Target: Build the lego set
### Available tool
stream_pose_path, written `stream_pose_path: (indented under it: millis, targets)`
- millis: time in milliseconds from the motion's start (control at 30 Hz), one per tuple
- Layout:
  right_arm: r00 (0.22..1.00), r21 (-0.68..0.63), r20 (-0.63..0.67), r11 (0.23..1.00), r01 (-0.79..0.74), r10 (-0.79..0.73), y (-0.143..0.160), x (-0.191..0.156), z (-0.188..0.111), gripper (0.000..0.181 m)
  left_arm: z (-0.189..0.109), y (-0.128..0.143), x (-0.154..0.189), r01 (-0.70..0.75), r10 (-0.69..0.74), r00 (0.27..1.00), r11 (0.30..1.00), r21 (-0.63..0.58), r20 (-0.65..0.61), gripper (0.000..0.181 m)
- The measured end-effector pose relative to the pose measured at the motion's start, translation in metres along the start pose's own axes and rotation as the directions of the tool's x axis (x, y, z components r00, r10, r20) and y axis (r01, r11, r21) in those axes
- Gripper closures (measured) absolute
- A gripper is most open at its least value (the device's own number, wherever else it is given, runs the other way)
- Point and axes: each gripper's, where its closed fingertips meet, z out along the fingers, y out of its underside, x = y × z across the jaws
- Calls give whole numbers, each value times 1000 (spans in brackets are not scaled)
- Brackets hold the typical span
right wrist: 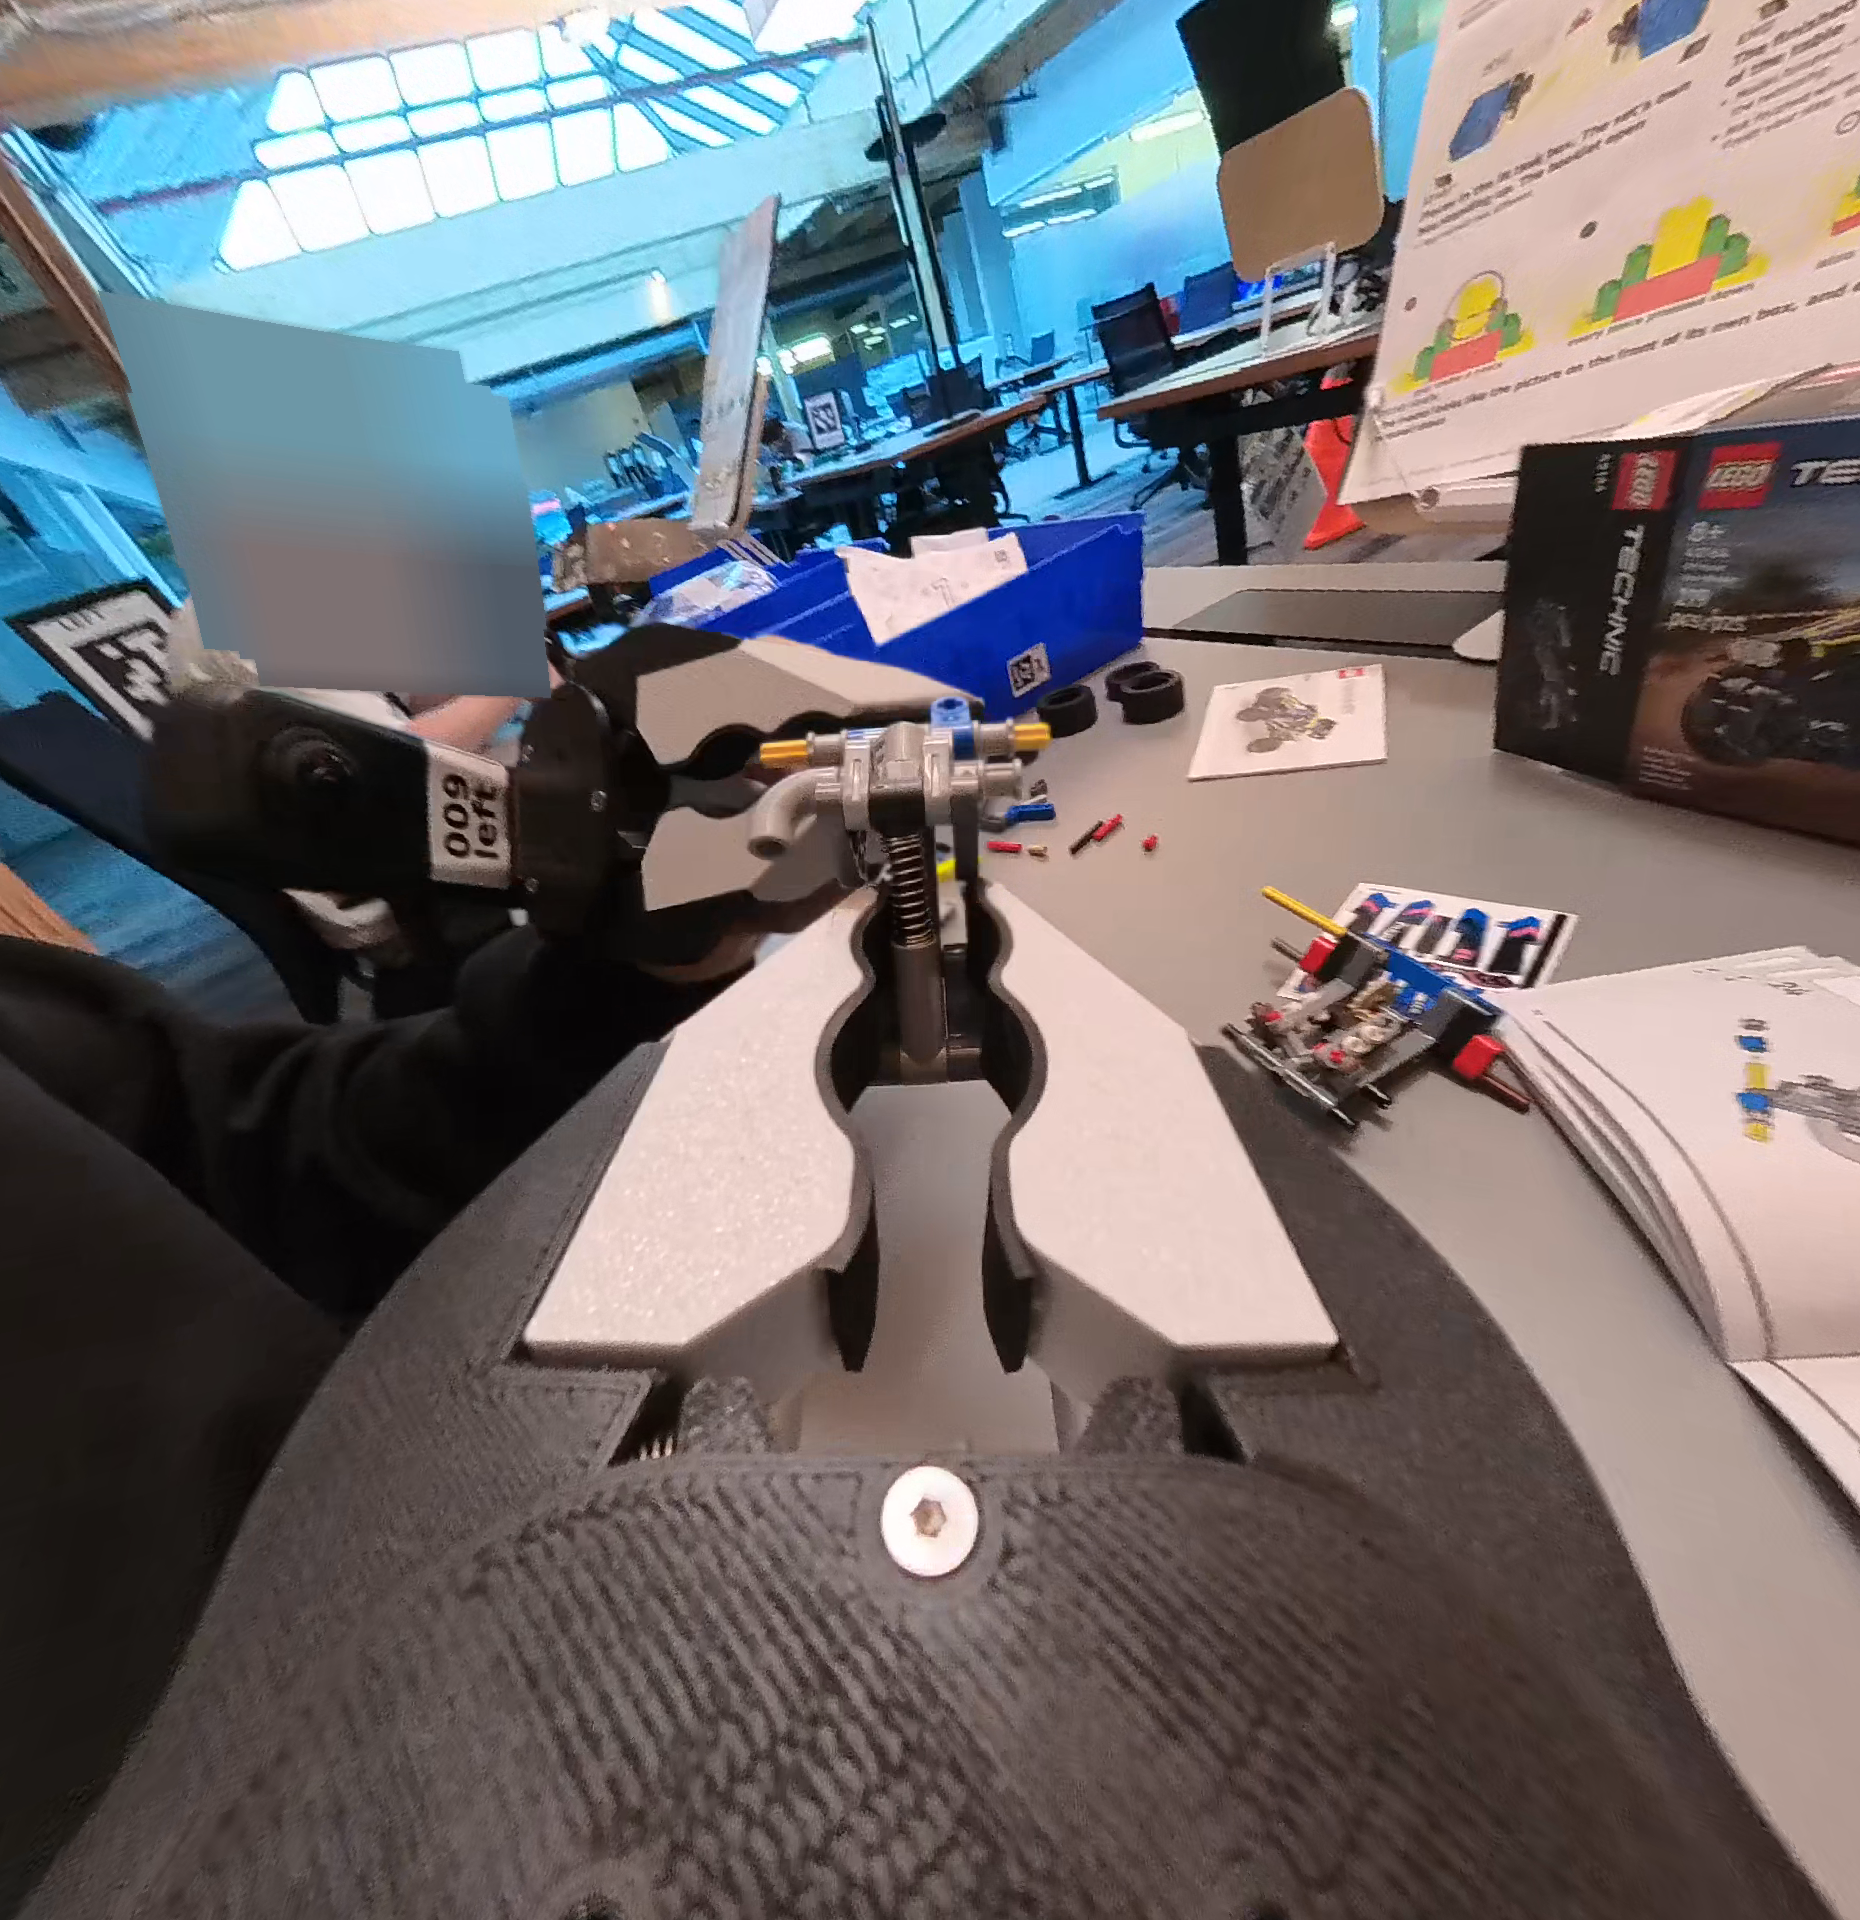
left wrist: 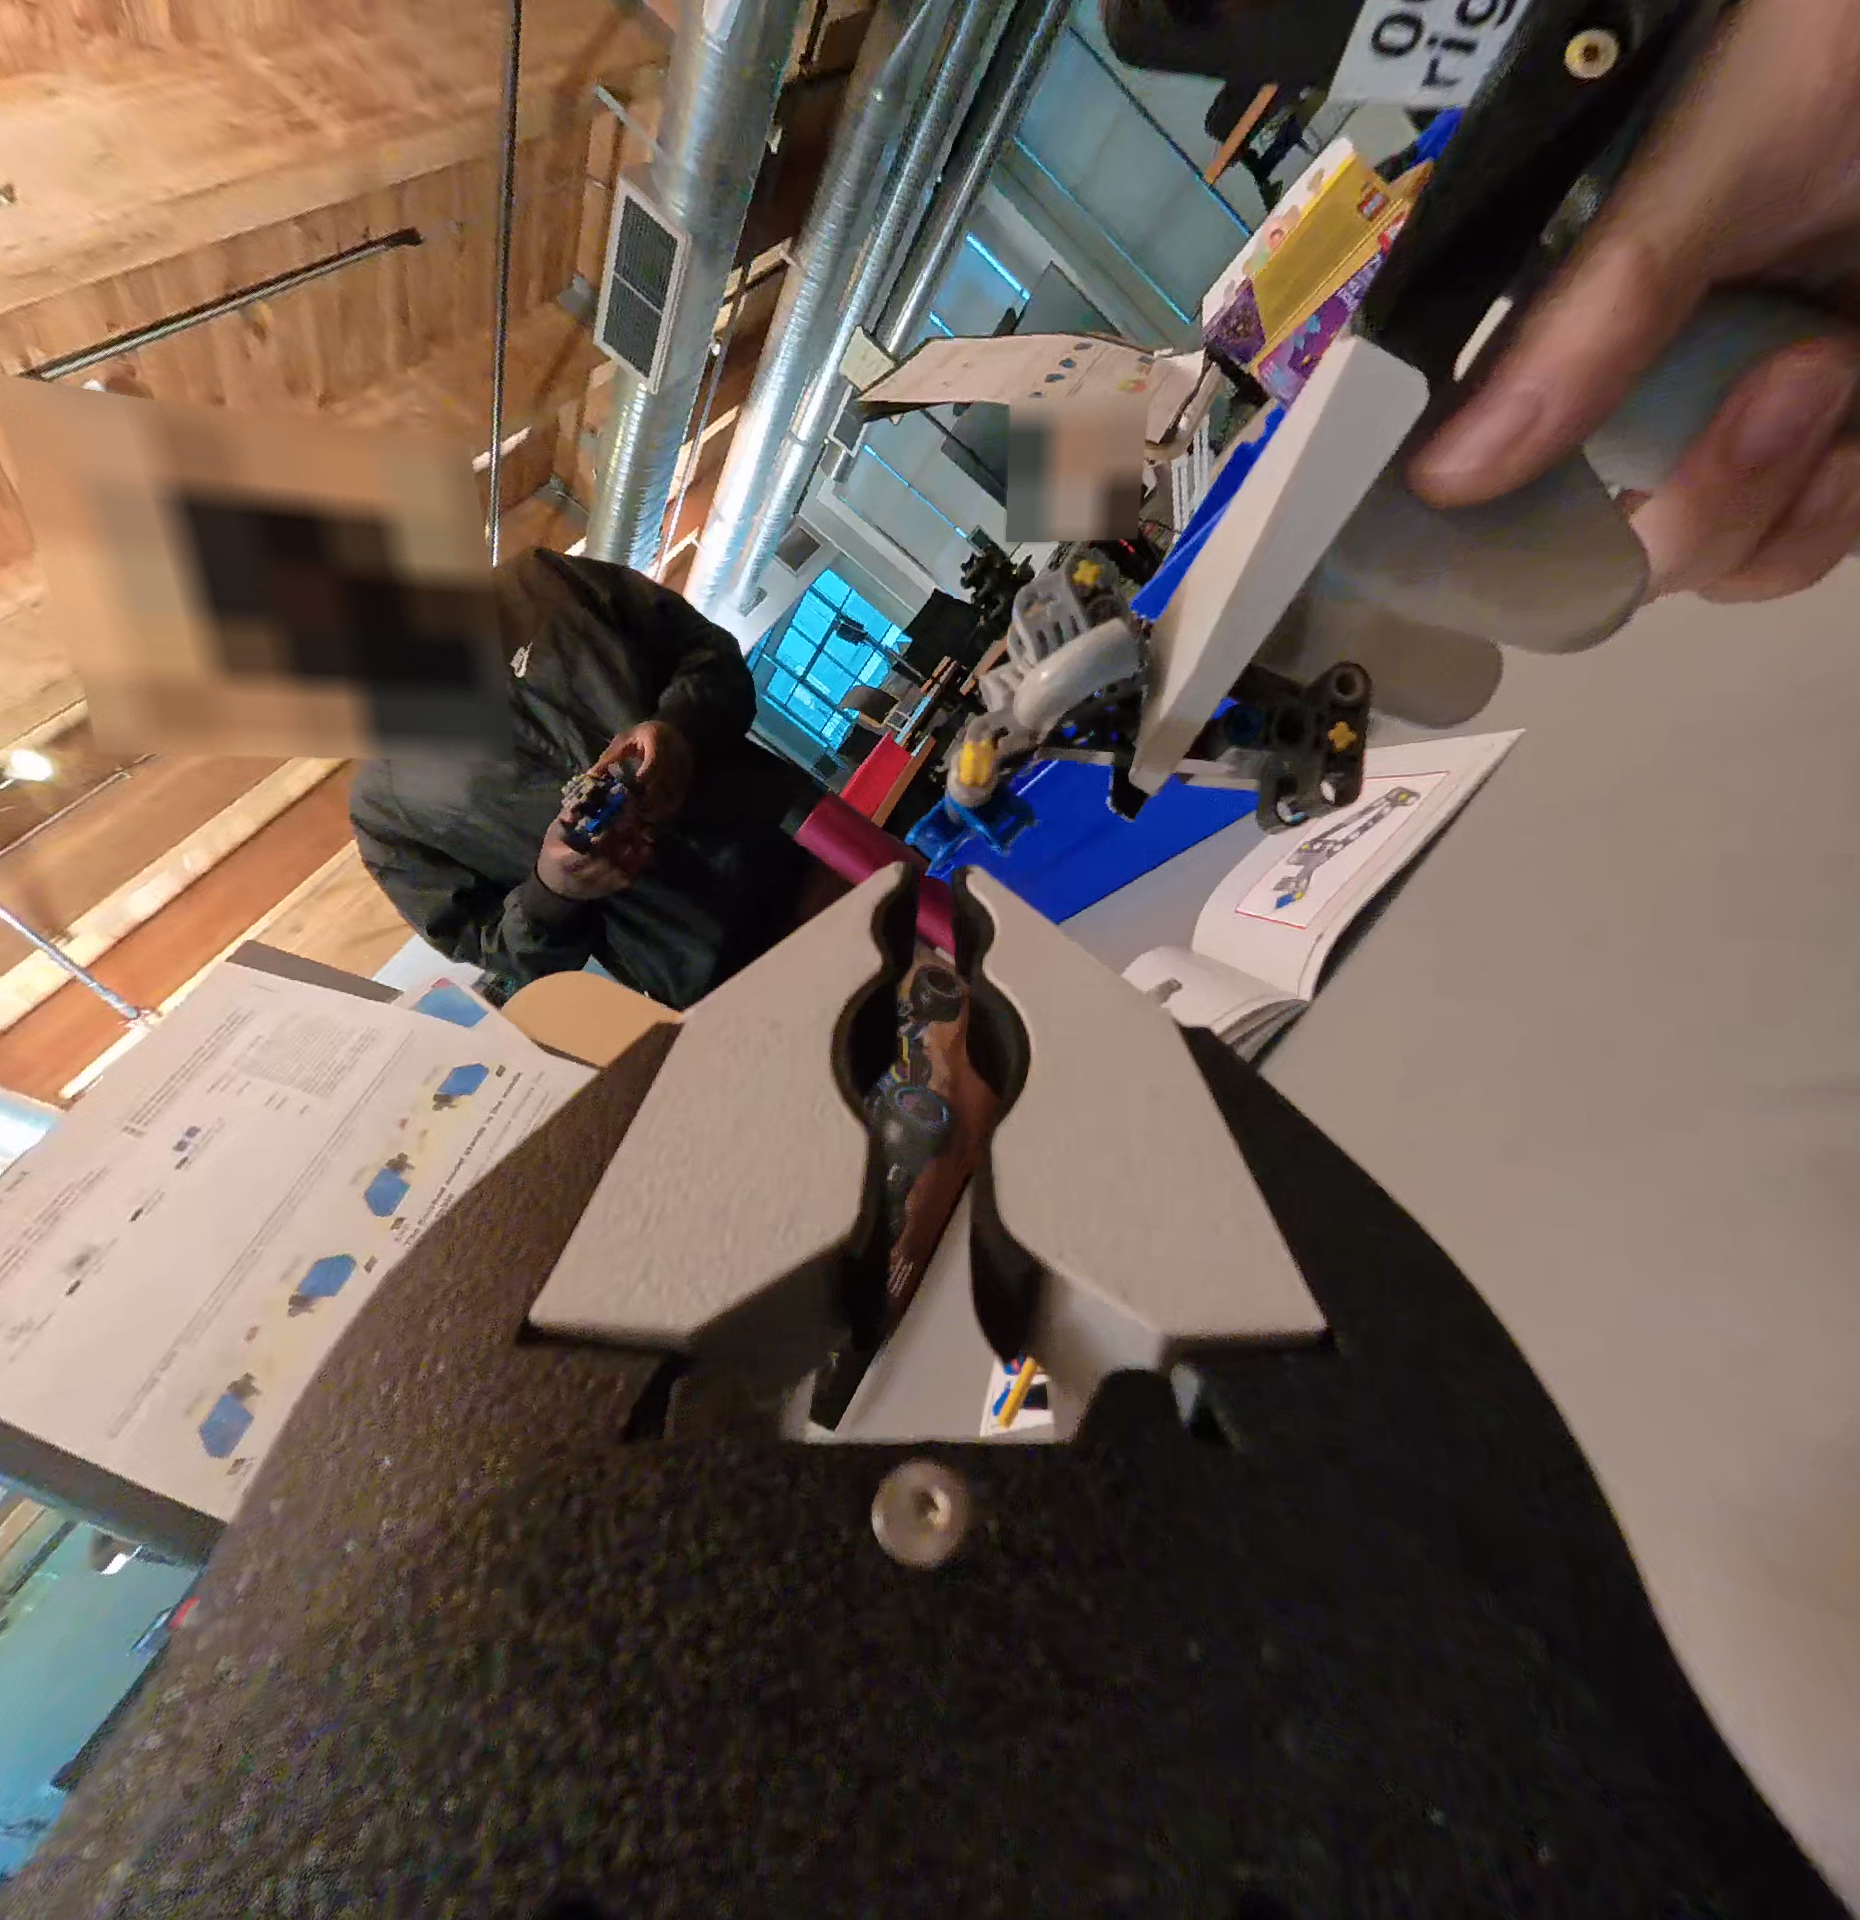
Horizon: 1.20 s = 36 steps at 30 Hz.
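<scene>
Clamping my right gripper (right wrist: pixel 921 935) on the grey suspension assembly (right wrist: pixel 895 790) by its stiff shock strut at twelve o'clock, I spare the light, fragile pins; my left gripper (right wrist: pixel 791 790), at ten o'clock, stands apart beside it.

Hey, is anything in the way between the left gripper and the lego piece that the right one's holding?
Nothing visible. The left gripper is already at the suspension assembly, its fingers around the grey elbow end, while the right gripper clamps the spring shaft below.
</scene>
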Motion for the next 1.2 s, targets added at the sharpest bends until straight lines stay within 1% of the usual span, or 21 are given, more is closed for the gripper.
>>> stream_pose_path:
  millis: [67,133,200,267,333,400,467,500,567,667,700,767,833,867,900,967,1033,1100,1133,1200]
  targets:
    - [997,-22,-50,998,66,-67,2,6,-1,170,-1,4,0,4,-5,1000,1000,-17,-20,179]
    - [962,-72,-163,975,211,-220,3,19,-4,170,-5,9,-5,52,-54,998,997,-49,-45,180]
    - [867,-138,-259,905,403,-426,1,28,-8,171,-9,4,-11,155,-158,985,987,-42,-70,181]
    - [754,-215,-318,818,533,-575,0,34,-8,171,-10,-5,-7,257,-260,955,966,-38,-141,181]
    - [677,-254,-312,745,617,-667,2,31,-3,170,-8,-5,0,295,-306,935,952,-84,-182,181]
    - [602,-297,-307,676,675,-737,5,29,0,171,-6,-2,3,272,-287,942,957,-104,-175,181]
    - [555,-338,-292,627,702,-779,8,28,3,170,-4,3,7,264,-285,942,955,-132,-179,181]
    - [539,-336,-294,613,715,-789,6,26,3,170,-3,6,8,264,-288,941,954,-144,-176,181]
    - [545,-331,-290,617,714,-786,4,24,4,170,-3,10,8,268,-293,941,951,-154,-171,181]
    - [560,-339,-305,637,692,-771,5,31,1,170,-4,4,3,288,-301,941,953,-98,-155,181]
    - [585,-329,-307,660,675,-751,6,32,0,170,-4,2,0,313,-322,935,946,-85,-147,181]
    - [646,-265,-318,719,642,-694,4,32,-2,170,-3,6,2,383,-397,904,917,-110,-159,181]
    - [736,-185,-280,787,589,-617,4,26,-1,170,-1,16,10,429,-451,873,891,-149,-185,181]
    - [764,-155,-268,809,567,-586,3,24,-1,171,-1,17,12,426,-447,872,893,-143,-197,177]
    - [769,-139,-280,817,560,-575,1,25,-3,171,-1,14,13,410,-426,881,904,-116,-204,176]
    - [762,-165,-290,814,557,-579,3,30,-5,171,-1,9,7,392,-400,901,917,-81,-167,177]
    - [735,-207,-294,791,575,-611,6,35,-6,171,0,9,1,410,-421,898,906,-106,-127,181]
    - [672,-252,-304,737,627,-675,7,36,-6,170,1,7,7,475,-501,852,862,-176,-153,181]
    - [626,-284,-303,695,660,-718,8,36,-4,171,1,5,9,500,-532,830,843,-201,-167,181]
    - [529,-345,-301,608,715,-793,9,35,0,170,1,1,8,520,-551,819,831,-198,-161,181]
